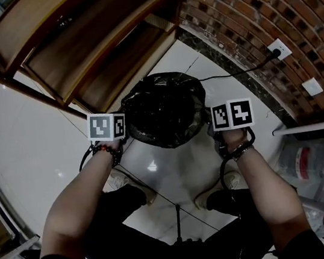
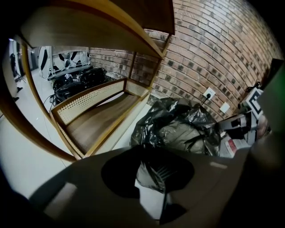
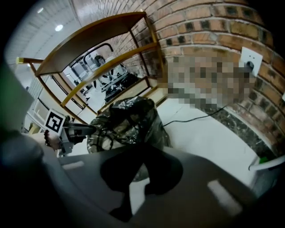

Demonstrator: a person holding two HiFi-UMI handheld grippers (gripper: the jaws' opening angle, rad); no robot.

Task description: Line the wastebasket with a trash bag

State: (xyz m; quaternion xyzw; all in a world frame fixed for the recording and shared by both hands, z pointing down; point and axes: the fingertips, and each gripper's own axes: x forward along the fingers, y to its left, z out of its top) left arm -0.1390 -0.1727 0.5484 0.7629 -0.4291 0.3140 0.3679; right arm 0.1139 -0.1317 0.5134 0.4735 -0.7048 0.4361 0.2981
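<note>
Black trash bag is pinched at its rim by the left tool at 9 o'clock and by the right tool at 3 o'clock.

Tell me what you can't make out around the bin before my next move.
Wastebasket: every view, fully covered by the black trash bag; rim and body unseen.
Jaw tips, head view: covered by the marker cubes of the left gripper and right gripper.
Bag's grasped edges, both gripper views: dark and blurred against the jaws.
Wall beside the socket, right gripper view: under a mosaic patch.
</note>
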